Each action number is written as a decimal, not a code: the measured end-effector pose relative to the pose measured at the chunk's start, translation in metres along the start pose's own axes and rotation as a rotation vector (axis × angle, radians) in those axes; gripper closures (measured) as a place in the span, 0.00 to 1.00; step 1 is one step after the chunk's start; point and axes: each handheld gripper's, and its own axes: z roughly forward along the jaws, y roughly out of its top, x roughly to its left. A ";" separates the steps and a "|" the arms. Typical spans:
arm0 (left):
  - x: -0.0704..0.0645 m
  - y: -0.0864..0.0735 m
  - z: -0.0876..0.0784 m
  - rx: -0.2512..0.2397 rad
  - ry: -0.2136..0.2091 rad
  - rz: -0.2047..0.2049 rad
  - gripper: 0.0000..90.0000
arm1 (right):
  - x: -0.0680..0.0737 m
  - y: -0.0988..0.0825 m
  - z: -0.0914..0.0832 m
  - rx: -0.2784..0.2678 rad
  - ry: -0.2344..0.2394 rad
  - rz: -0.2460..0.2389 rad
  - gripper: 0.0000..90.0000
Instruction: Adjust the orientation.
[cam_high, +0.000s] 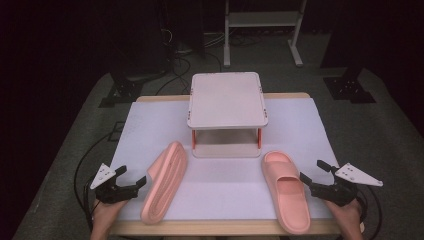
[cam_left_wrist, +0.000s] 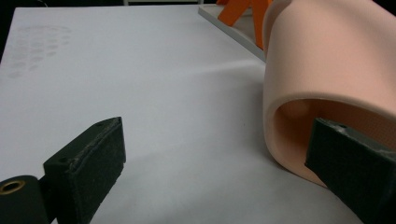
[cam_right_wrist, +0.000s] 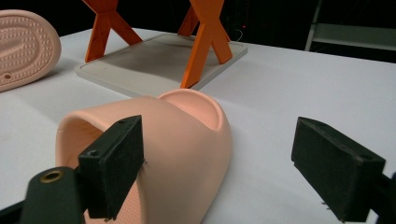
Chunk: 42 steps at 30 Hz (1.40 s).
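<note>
A table (cam_high: 310, 125) under a white mat carried every item. A two-tier rack (cam_high: 227, 100) with orange legs (cam_right_wrist: 205, 42) stood at the middle of its far half, its lower shelf (cam_right_wrist: 154, 60) resting on the mat. Two pink slippers lay in front of the rack, well apart. The left slipper (cam_high: 165, 181) lay on its side, its dotted sole (cam_right_wrist: 23, 46) exposed, running diagonally from the rack's near-left corner toward the near table edge. The right slipper (cam_high: 286, 190) lay sole-down, strap nearer the person, toe toward the rack.

The left gripper (cam_high: 131, 181), held in the left hand (cam_high: 102, 215), sat at the table's near-left edge with jaws spread wide; in the left gripper view one jaw lay against the opening under the left slipper's strap (cam_left_wrist: 327, 60), the other over bare mat. The right gripper (cam_high: 314, 176), in the right hand (cam_high: 347, 212), was likewise released, its jaws parted, one just beside the right slipper's strap (cam_right_wrist: 182, 140); contact could not be determined.
</note>
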 end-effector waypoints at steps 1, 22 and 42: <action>0.000 0.000 0.000 0.000 0.000 0.000 0.06 | 0.000 0.000 0.000 0.000 0.000 0.000 0.18; -0.016 0.011 0.034 0.101 -0.116 0.004 0.38 | 0.001 0.000 0.001 -0.010 0.004 0.006 0.19; -0.025 0.016 0.039 0.093 -0.206 -0.028 0.58 | 0.001 -0.001 0.001 -0.012 0.011 0.009 0.19</action>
